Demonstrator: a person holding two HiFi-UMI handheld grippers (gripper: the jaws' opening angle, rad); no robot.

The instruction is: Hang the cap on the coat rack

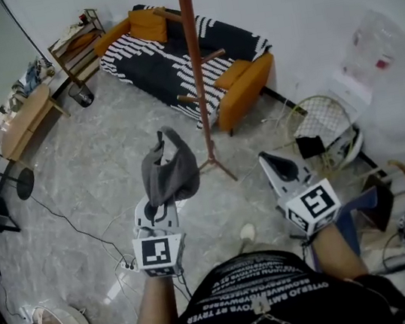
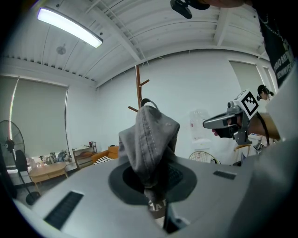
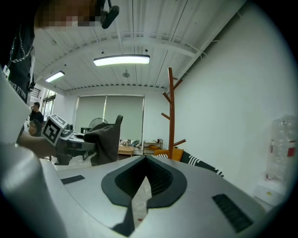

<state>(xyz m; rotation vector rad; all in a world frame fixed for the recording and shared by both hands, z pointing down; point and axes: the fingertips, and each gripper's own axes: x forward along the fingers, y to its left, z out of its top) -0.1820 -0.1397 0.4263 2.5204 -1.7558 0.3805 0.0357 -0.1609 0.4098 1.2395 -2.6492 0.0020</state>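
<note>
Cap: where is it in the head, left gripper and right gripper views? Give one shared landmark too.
Head view: cap left of centre, clamped in the left gripper.
Left gripper view: cap at centre, pinched between the jaws.
Right gripper view: cap left of centre, standing up from the left gripper.
Shared landmark: coat rack, right of the cap in the head and right gripper views, behind it in the left gripper view.

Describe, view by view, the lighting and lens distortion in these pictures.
Head view: soft even light, little shadow. Left gripper view: fisheye, black corners, ceiling lamp glares white, cap sharp. Right gripper view: same fisheye, coat rack sharp.
</note>
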